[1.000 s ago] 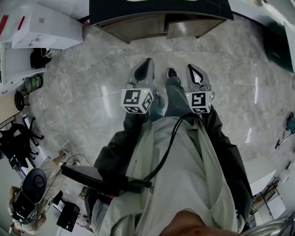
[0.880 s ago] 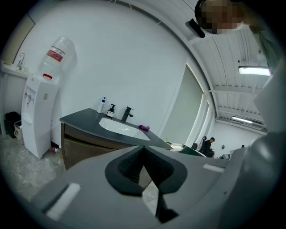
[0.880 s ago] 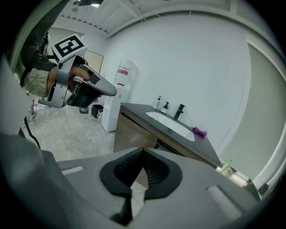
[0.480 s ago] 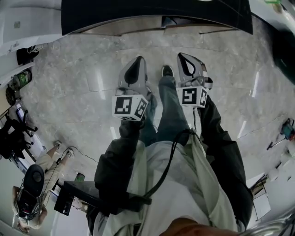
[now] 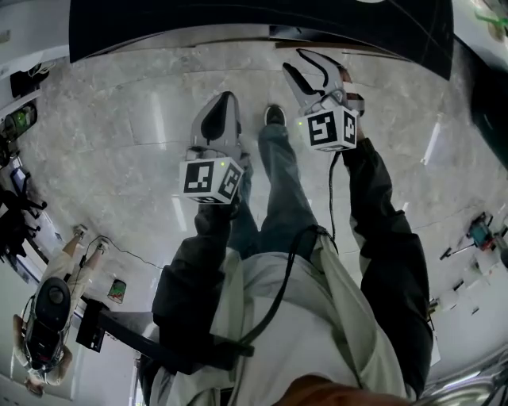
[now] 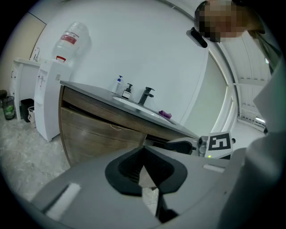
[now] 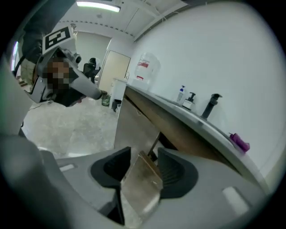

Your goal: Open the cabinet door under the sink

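The wooden cabinet (image 6: 96, 134) sits under the grey counter with the sink faucet (image 6: 146, 95). One cabinet door (image 7: 142, 176) stands ajar, its free edge pointing at me. In the right gripper view that door edge lies between the jaws of my right gripper (image 7: 144, 152); the jaws are opening and the pads (image 7: 176, 172) stand off the wood. From the head view, my right gripper (image 5: 300, 62) reaches under the dark counter edge (image 5: 238, 20). My left gripper (image 5: 228, 98) hangs further back and to the left over the floor, shut and empty (image 6: 144, 148).
A white water dispenser (image 6: 48, 100) with a bottle on top stands against the cabinet's left end. Soap bottles (image 6: 119, 85) and a purple item (image 6: 164, 114) are on the counter. My own leg and shoe (image 5: 274, 116) are between the grippers. A person (image 5: 48, 317) stands behind at the left.
Both grippers moved forward toward the cabinet, the right one further ahead and up to the counter edge. The right gripper's jaws went from shut to apart.
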A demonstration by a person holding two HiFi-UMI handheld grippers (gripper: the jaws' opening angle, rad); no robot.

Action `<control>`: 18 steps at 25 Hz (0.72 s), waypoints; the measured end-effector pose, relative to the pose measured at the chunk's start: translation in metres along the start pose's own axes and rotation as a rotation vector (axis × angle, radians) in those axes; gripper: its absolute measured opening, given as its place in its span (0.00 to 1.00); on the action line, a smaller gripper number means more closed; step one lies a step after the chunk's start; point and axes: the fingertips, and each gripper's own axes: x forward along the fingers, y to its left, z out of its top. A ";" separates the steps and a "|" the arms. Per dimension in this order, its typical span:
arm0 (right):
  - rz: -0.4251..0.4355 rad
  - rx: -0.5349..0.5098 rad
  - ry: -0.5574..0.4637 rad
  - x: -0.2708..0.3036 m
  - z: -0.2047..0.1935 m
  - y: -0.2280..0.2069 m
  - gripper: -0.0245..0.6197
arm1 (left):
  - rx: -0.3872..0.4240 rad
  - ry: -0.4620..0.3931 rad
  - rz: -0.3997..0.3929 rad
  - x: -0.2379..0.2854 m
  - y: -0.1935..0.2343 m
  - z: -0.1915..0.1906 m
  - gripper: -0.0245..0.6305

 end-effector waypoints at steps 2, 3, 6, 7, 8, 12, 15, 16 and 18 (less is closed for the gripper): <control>0.055 -0.072 0.040 0.010 -0.011 0.006 0.36 | -0.004 0.000 0.011 0.001 0.000 -0.002 0.05; 0.077 -0.124 0.064 0.015 -0.014 0.009 0.36 | -0.004 -0.002 0.017 0.001 0.000 -0.002 0.05; 0.151 -0.253 0.139 0.029 -0.021 0.016 0.36 | -0.008 -0.015 0.036 -0.001 0.003 0.000 0.05; 0.180 -0.274 0.161 0.036 -0.021 0.017 0.36 | -0.014 -0.019 0.047 -0.002 0.004 0.003 0.05; 0.210 -0.287 0.183 0.043 -0.021 0.019 0.36 | -0.022 -0.023 0.057 -0.004 0.005 0.005 0.05; 0.346 -0.349 0.324 0.070 -0.033 0.032 0.36 | -0.037 -0.031 0.071 -0.010 0.004 0.007 0.05; 0.383 -0.434 0.449 0.083 -0.045 0.032 0.28 | -0.041 -0.031 0.077 -0.015 0.005 0.006 0.05; 0.379 -0.443 0.475 0.085 -0.046 0.029 0.22 | -0.043 -0.031 0.080 -0.018 0.005 0.006 0.05; 0.371 -0.424 0.505 0.087 -0.044 0.027 0.22 | -0.046 -0.034 0.085 -0.023 0.008 0.005 0.05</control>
